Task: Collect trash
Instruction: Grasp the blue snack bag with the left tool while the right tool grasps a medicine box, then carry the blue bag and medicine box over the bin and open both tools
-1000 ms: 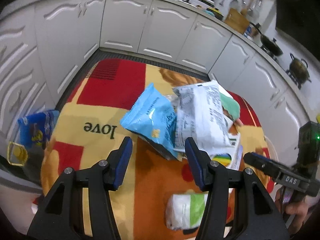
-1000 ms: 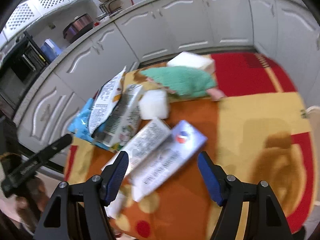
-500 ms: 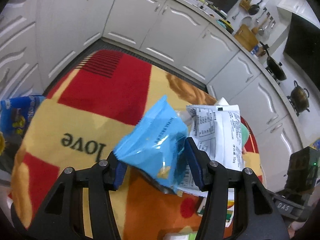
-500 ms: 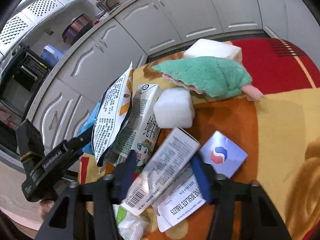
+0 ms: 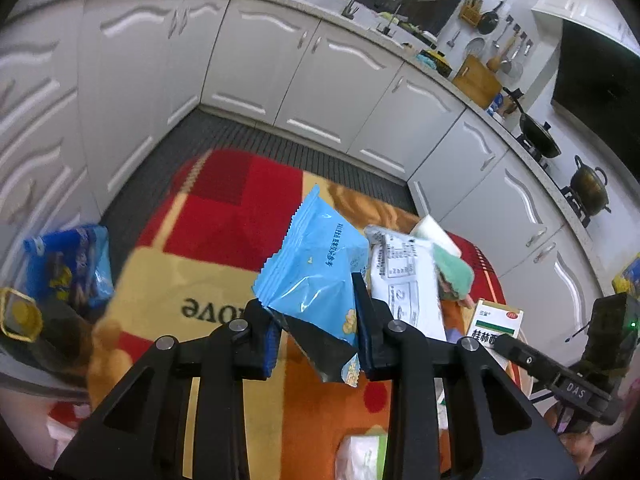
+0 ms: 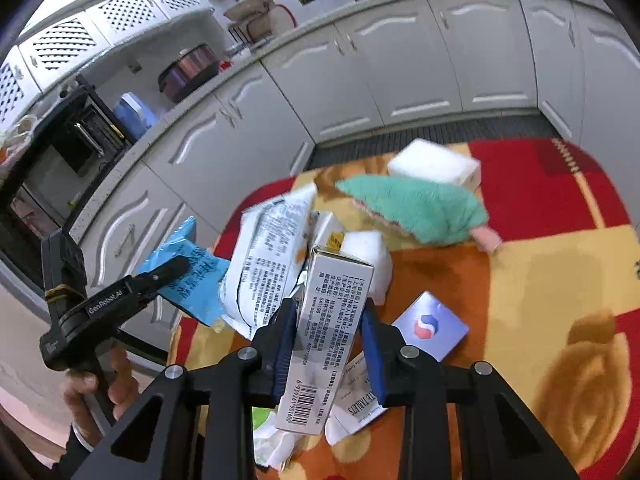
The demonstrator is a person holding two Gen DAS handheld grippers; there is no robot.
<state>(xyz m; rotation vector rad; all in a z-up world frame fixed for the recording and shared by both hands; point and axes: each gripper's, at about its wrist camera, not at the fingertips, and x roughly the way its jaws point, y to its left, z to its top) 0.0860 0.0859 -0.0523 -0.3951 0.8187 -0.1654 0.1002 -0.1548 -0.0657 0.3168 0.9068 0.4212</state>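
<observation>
We are gripping two pieces of trash at once, both held over a round table covered with a red, orange and yellow patterned cloth (image 6: 560, 264). Our left gripper (image 5: 316, 340) is clamped on a crinkly light-blue foil snack packet (image 5: 316, 268), pinching its lower end so the packet is sticking up above the cloth near the table's left edge. Our right gripper (image 6: 328, 340) is squeezing a slim white cardboard medicine box with a barcode (image 6: 324, 340), its blue pads pressing on the two long sides, above the pile at the near edge.

Other clutter is lying on the cloth: a white printed plastic wrapper (image 6: 268, 264), a blue-and-white flat tablet box (image 6: 430, 326), two white foam blocks (image 6: 434, 166), and a green fluffy cloth (image 6: 416, 208) toward the far edge.

We are judging this to be the pick-up step, with both items secured. Next we are needing to carry them clear of the pile to a bin; a dark bag with blue wrappers (image 5: 68, 276) beside the table's left edge looks likely, though we cannot tell for certain.
</observation>
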